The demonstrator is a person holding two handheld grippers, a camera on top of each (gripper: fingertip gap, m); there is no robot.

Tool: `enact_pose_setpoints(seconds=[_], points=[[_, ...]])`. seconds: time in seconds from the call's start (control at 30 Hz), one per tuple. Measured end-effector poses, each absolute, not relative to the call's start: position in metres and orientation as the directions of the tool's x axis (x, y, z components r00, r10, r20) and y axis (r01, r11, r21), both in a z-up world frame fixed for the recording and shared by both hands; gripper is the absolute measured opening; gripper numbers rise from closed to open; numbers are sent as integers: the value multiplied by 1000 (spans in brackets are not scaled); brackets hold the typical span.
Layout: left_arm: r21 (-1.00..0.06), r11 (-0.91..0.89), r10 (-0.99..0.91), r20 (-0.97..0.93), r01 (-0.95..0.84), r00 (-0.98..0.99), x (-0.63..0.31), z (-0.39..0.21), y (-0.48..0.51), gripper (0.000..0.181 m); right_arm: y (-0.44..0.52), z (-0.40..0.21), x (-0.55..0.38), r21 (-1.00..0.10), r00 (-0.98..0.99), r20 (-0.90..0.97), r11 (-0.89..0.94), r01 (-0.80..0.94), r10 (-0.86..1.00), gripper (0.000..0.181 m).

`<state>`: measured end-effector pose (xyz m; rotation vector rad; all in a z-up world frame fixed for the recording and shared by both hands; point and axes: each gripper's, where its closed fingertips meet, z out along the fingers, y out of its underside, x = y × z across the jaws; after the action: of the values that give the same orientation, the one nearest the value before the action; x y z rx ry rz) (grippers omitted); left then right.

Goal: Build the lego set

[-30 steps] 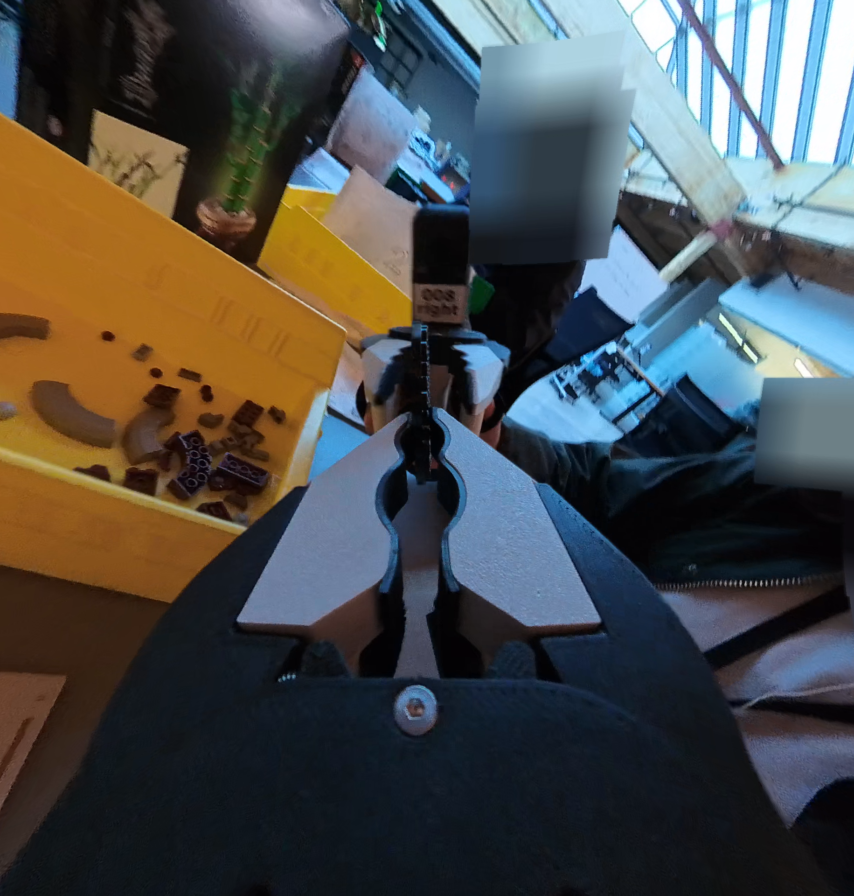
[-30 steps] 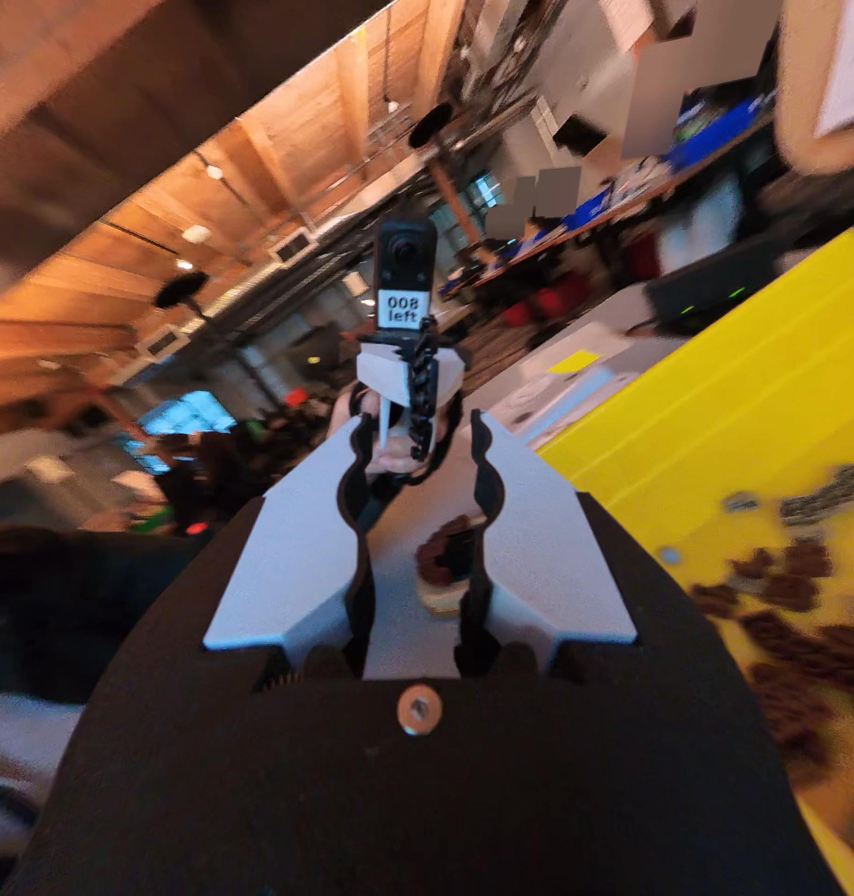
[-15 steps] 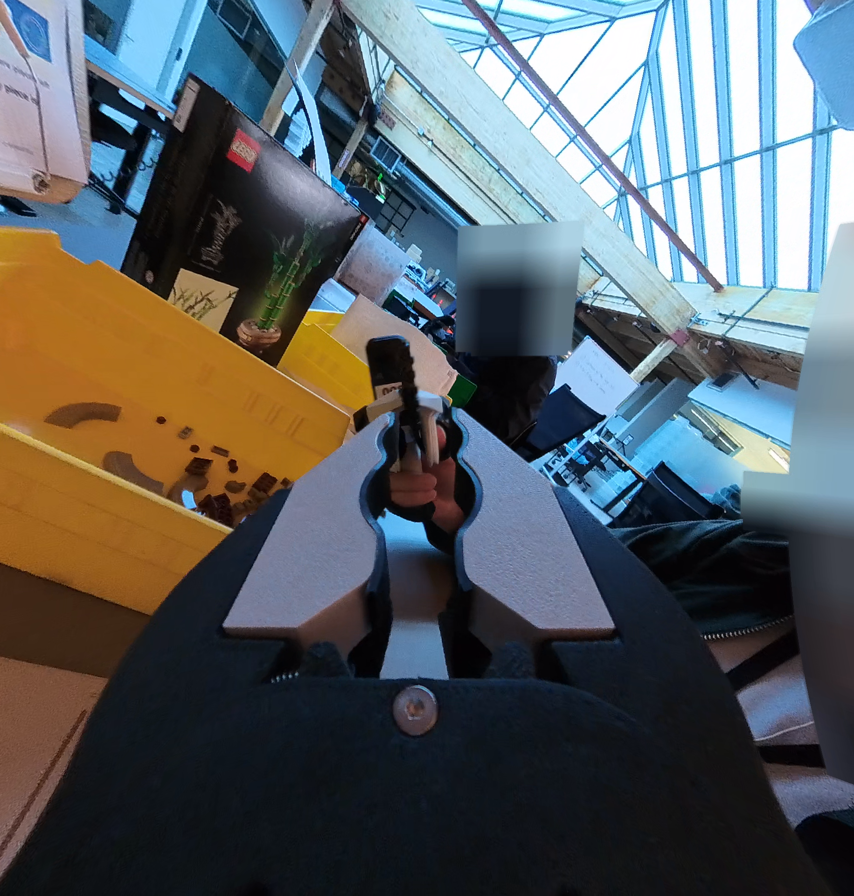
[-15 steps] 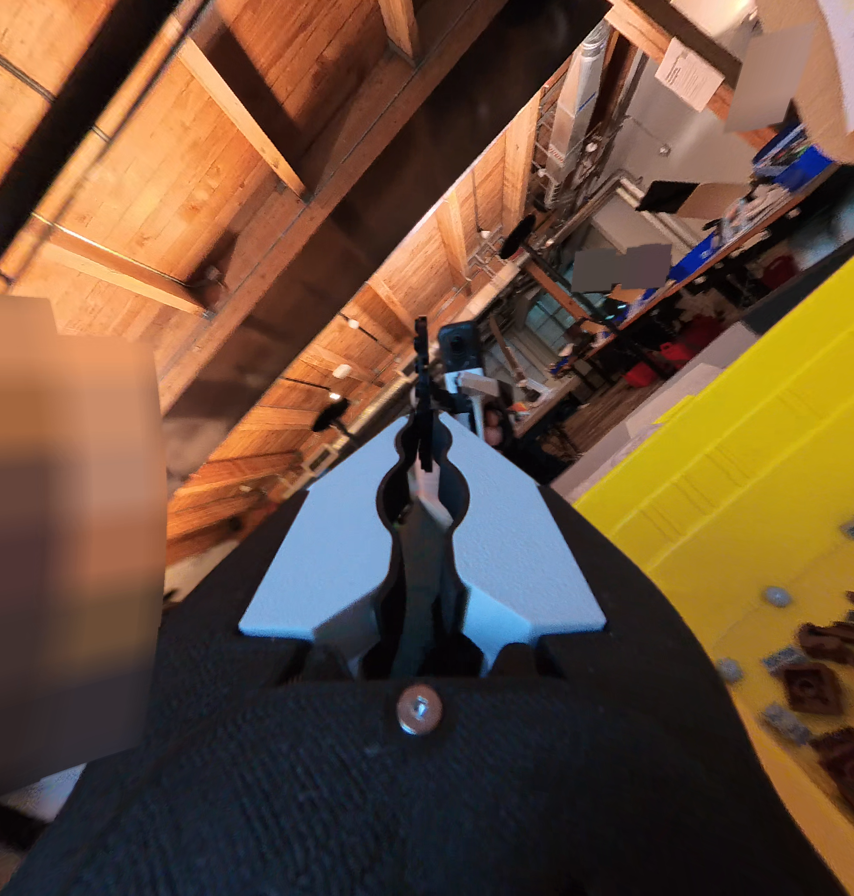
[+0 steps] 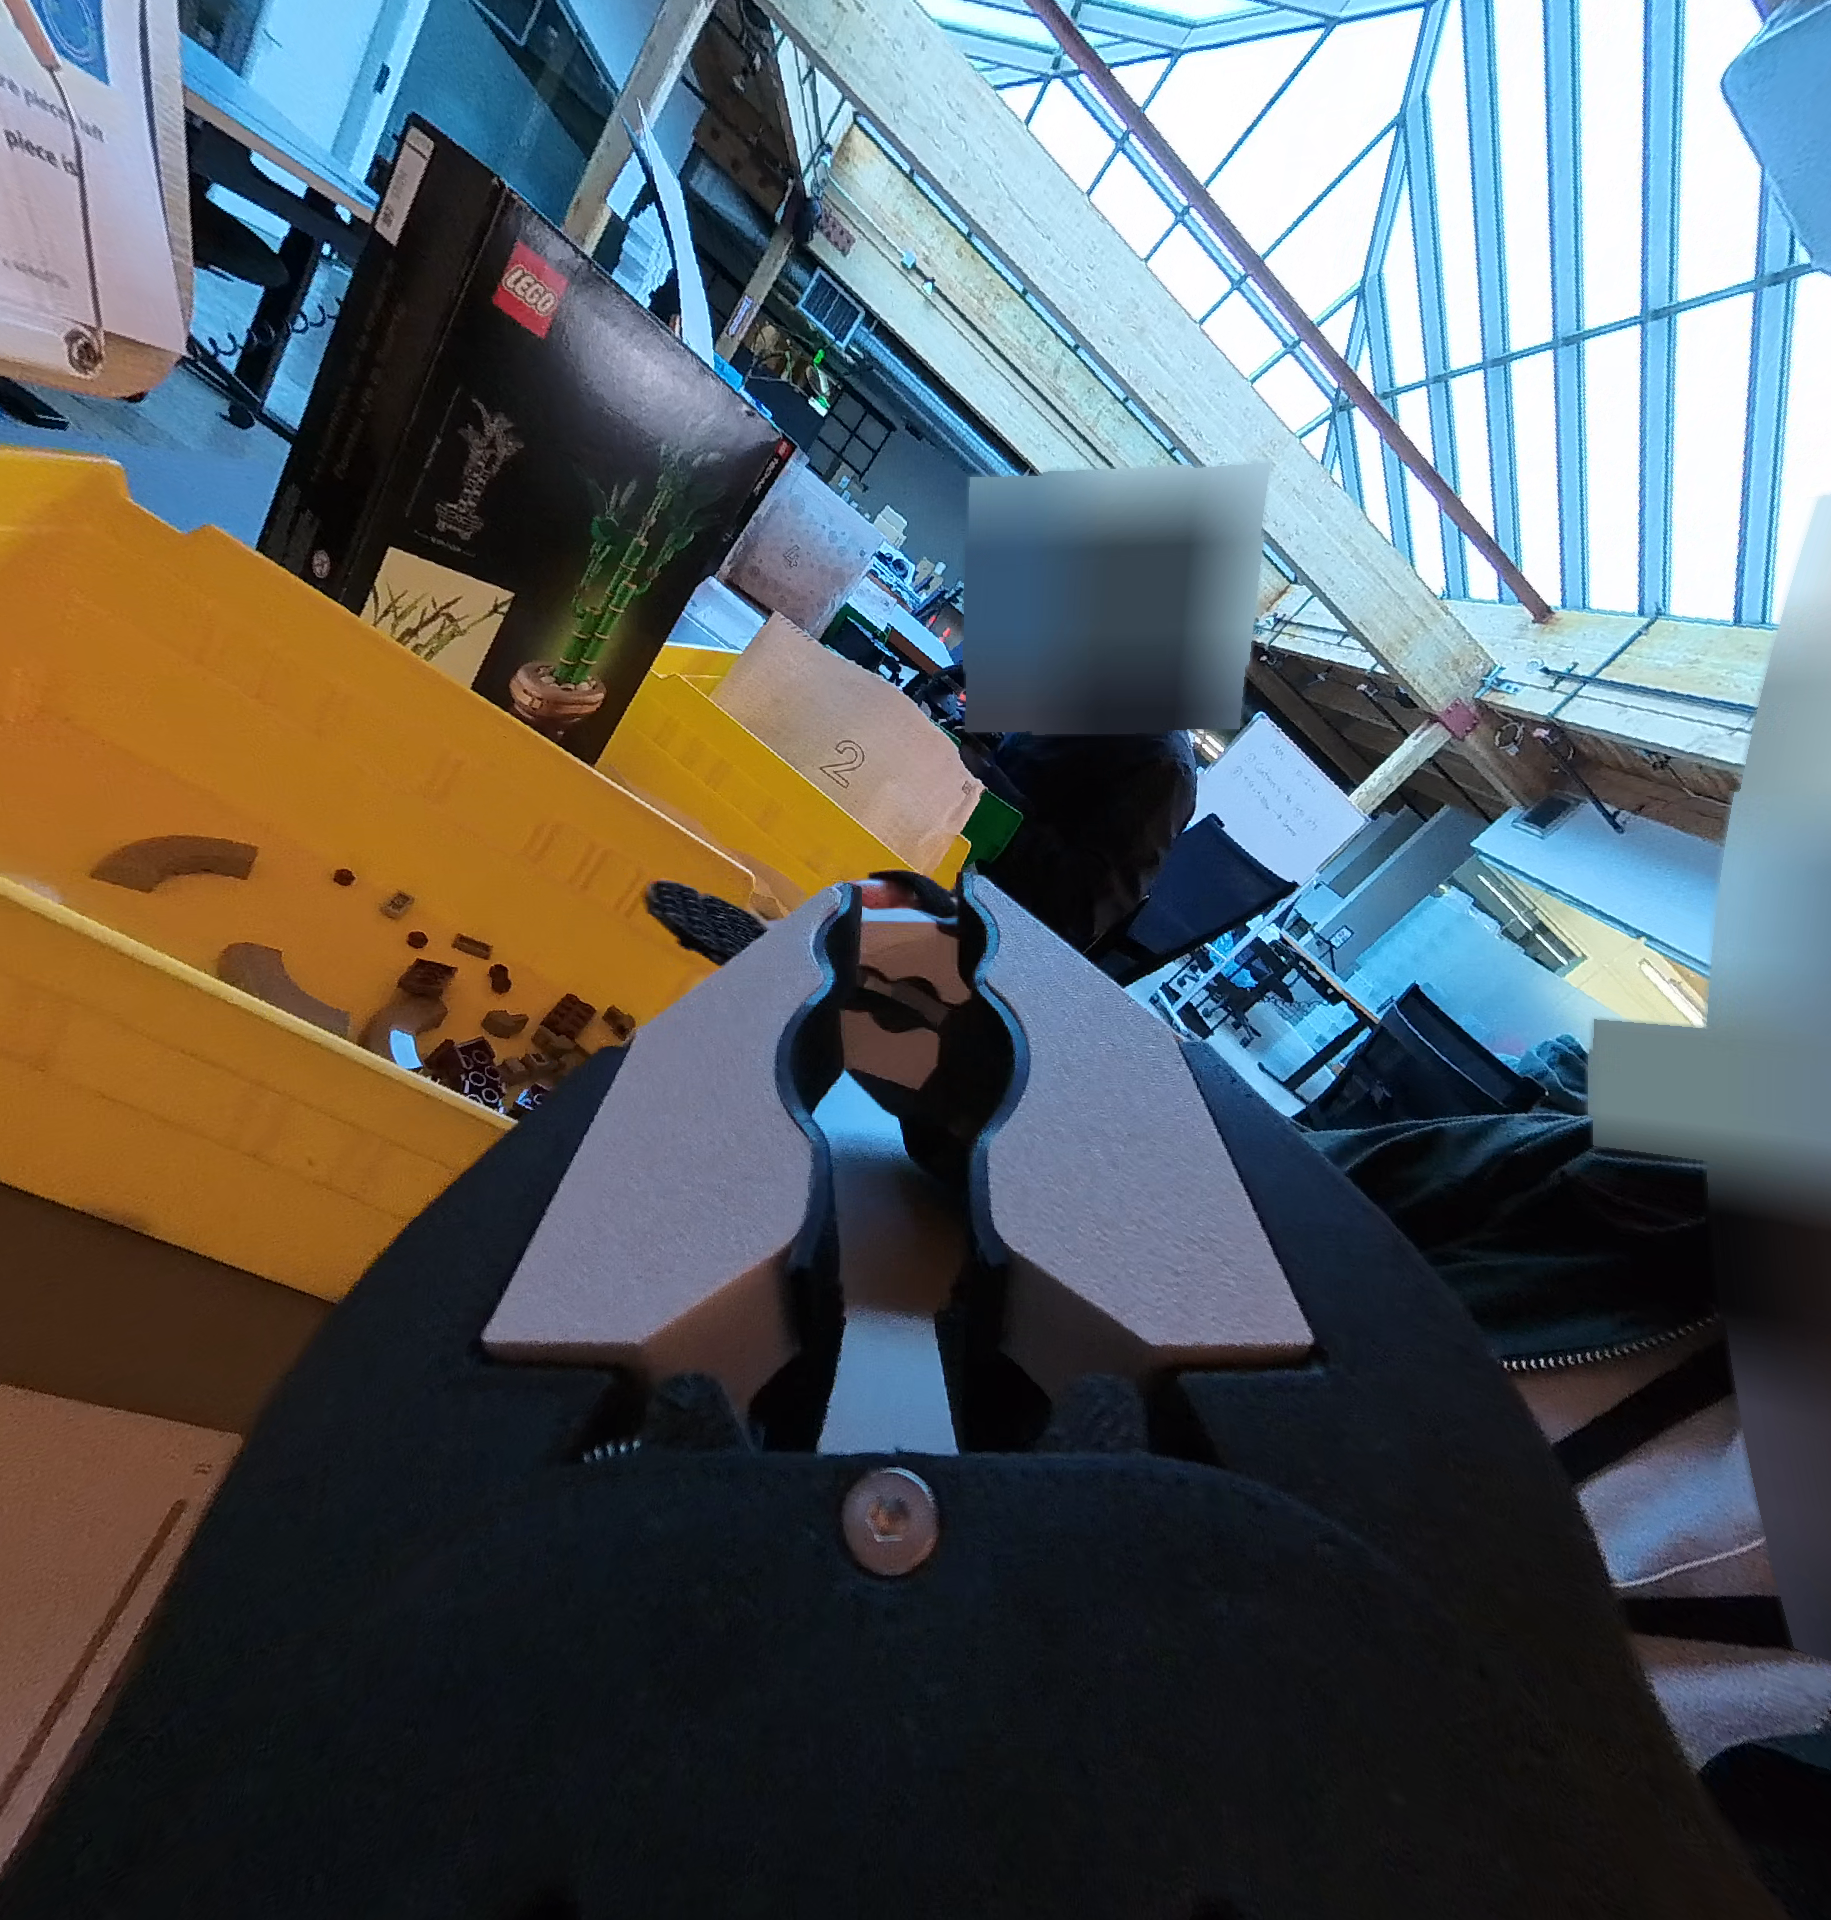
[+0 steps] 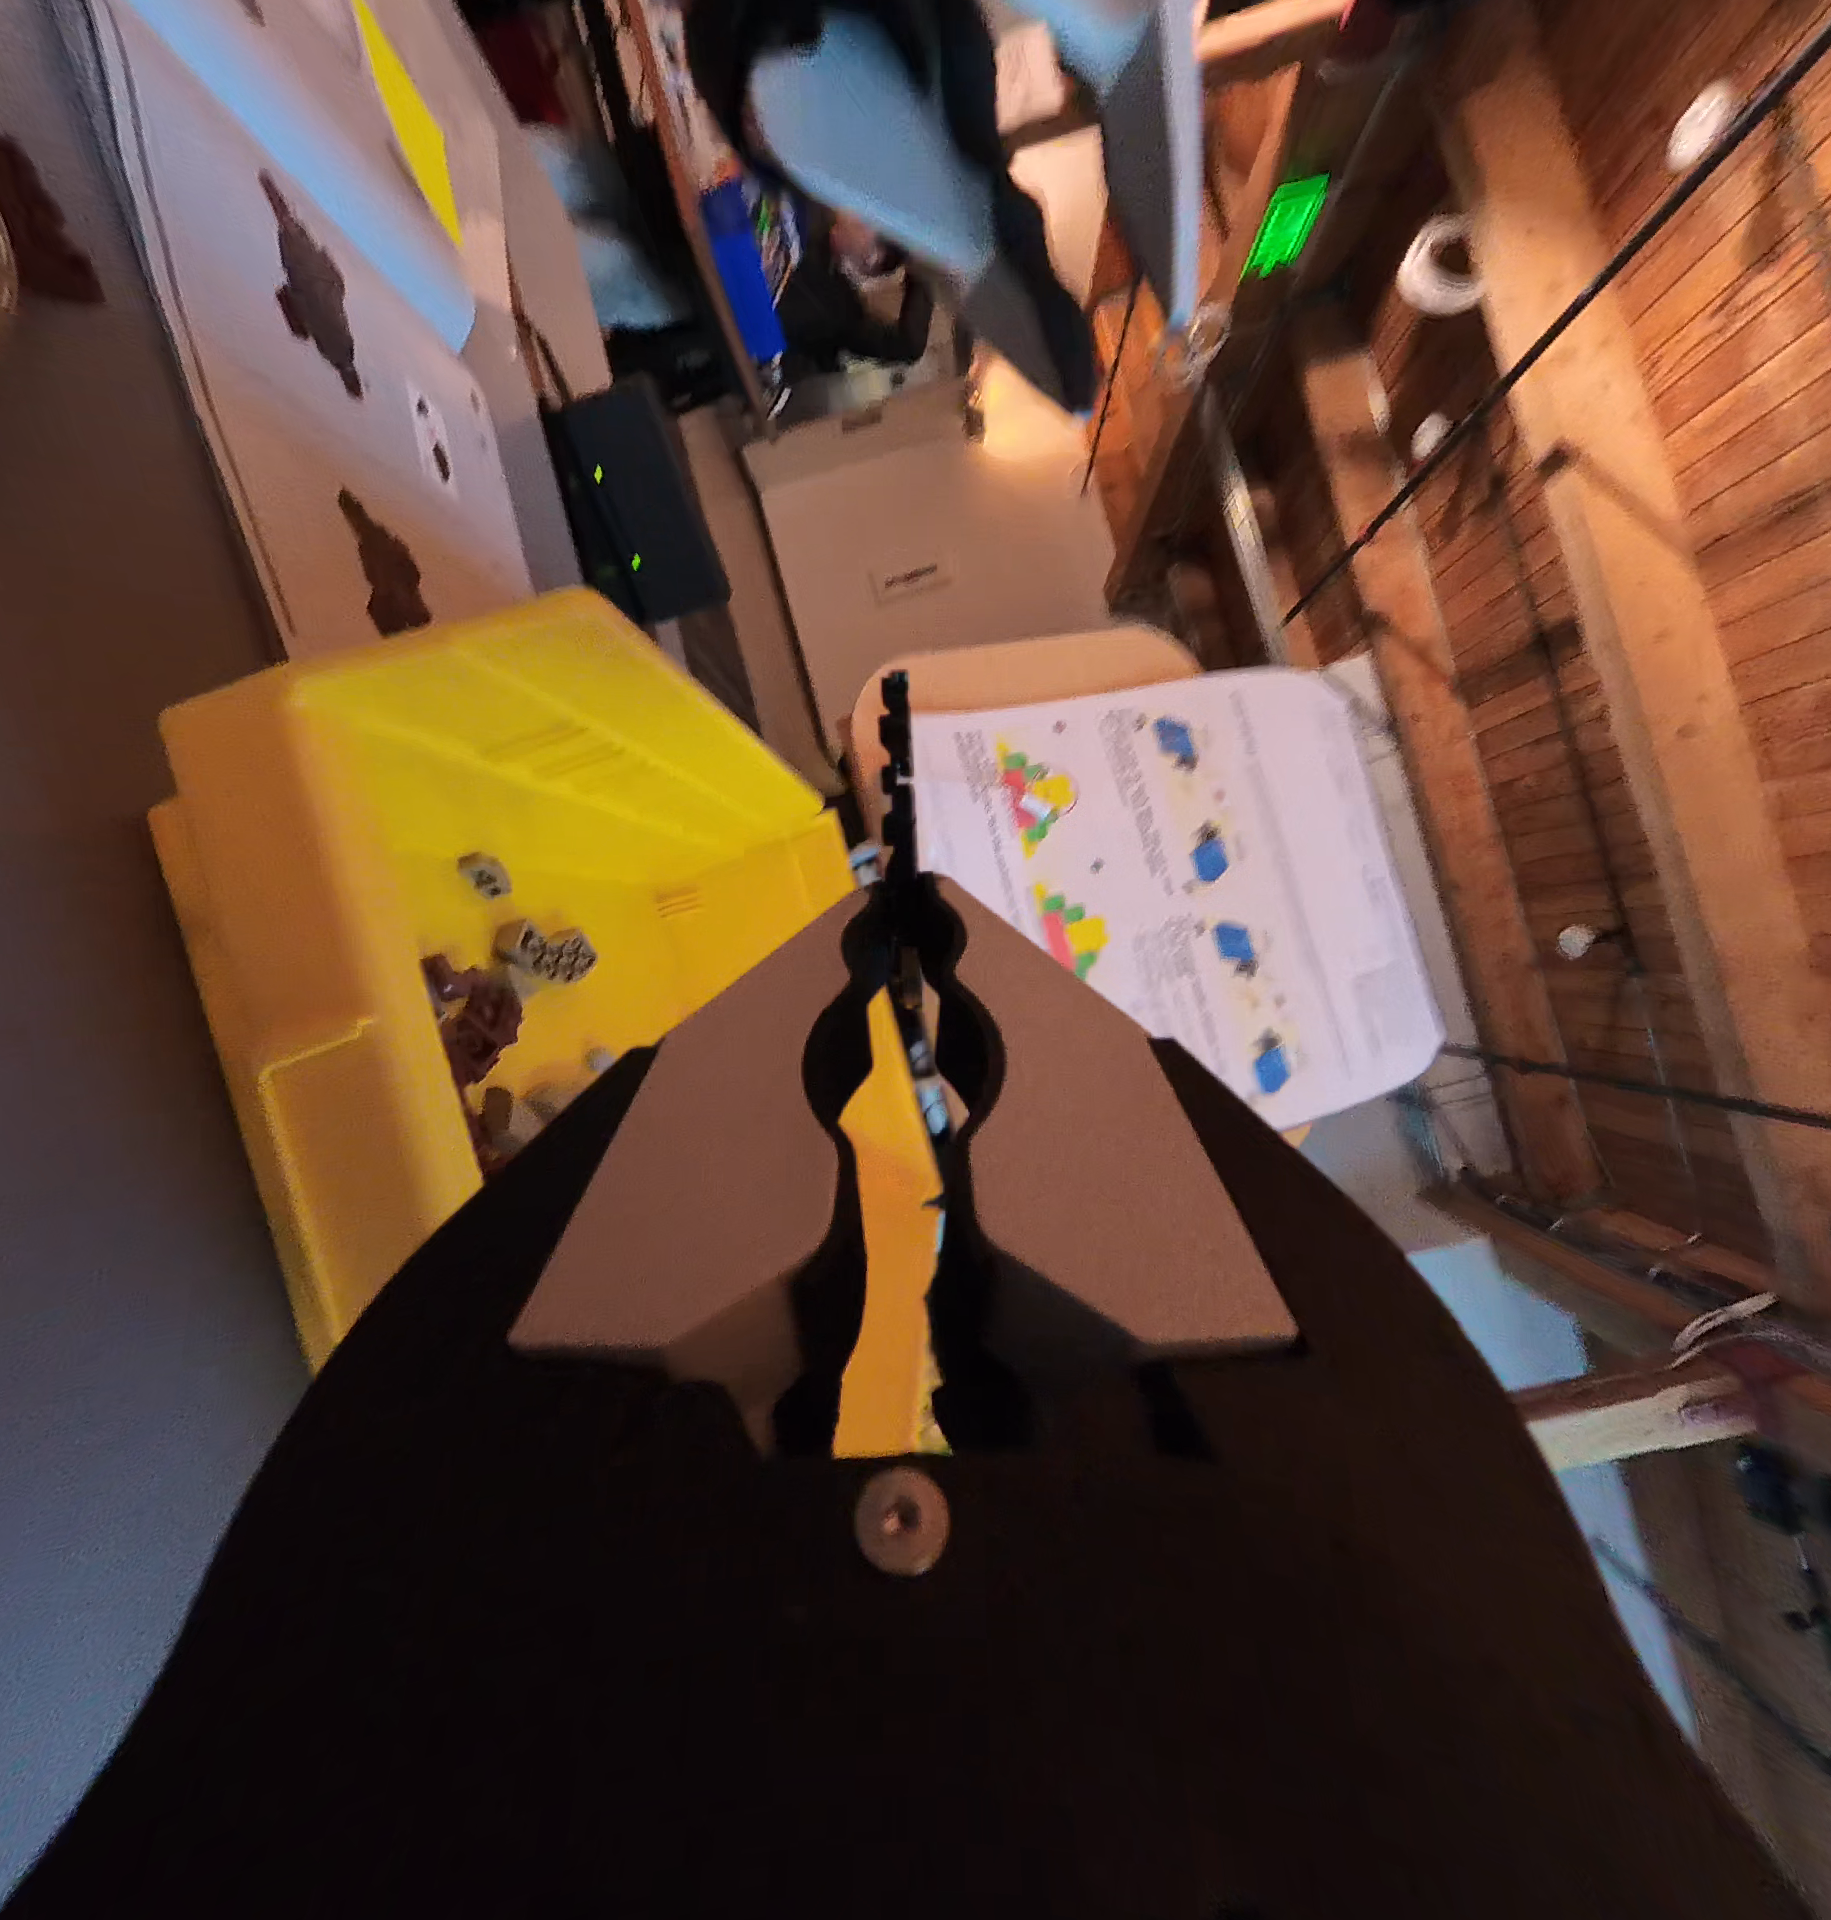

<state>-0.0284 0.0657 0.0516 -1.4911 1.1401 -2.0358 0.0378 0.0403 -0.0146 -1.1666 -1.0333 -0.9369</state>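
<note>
My left gripper (image 5: 906, 899) is held up in the air, its jaws a little apart with nothing between them. Part of the right gripper shows close behind that gap. A black studded plate (image 5: 701, 920) shows just left of my left fingertips. In the right wrist view my right gripper (image 6: 898, 894) is shut on this thin black plate (image 6: 895, 769), seen edge-on and sticking out past the fingertips. A yellow bin (image 5: 267, 748) on the left holds loose brown pieces (image 5: 475, 1039). The bin also shows in the right wrist view (image 6: 298, 935), with brown and grey pieces (image 6: 480, 1023).
The black set box (image 5: 537, 468) stands behind the bin, with more yellow bins and paper bags beside it. A printed sheet (image 6: 1202, 862) lies beyond the right fingertips. A person in a dark jacket (image 5: 1513, 1226) is at the right. Flat cardboard (image 5: 49, 1558) lies at the lower left. Left tips to right tips: about 10 centimetres.
My left gripper let go of the black plate and stays open. My right gripper closed on the plate, then swung round so that it now faces the yellow bin and the printed sheet.
</note>
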Motion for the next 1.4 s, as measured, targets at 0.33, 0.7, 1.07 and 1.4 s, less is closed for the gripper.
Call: enact_pose_setpoints(seconds=[0.33, 0.7, 1.07, 1.4], points=[[-770, -609, -685, 630, -188, -366, -27, 45, 66, 16, 52, -37, 54, -936, 839, -317, -289, -202, 441, 2], [-772, -597, -687, 633, -220, -358, -25, 39, 63, 15, 45, -25, 29, -507, 341, -861, -597, -621, 377, 2], [-772, -593, -703, 635, -228, -320, -28, 34, 72, 17, 84, -91, 72, -644, 778, -621, -628, -437, 95, 27], [-810, -530, -767, 584, -252, -266, -43, 37, 79, 18, 39, 0, -17, -994, 815, 81, -9, 105, 574, 47]])
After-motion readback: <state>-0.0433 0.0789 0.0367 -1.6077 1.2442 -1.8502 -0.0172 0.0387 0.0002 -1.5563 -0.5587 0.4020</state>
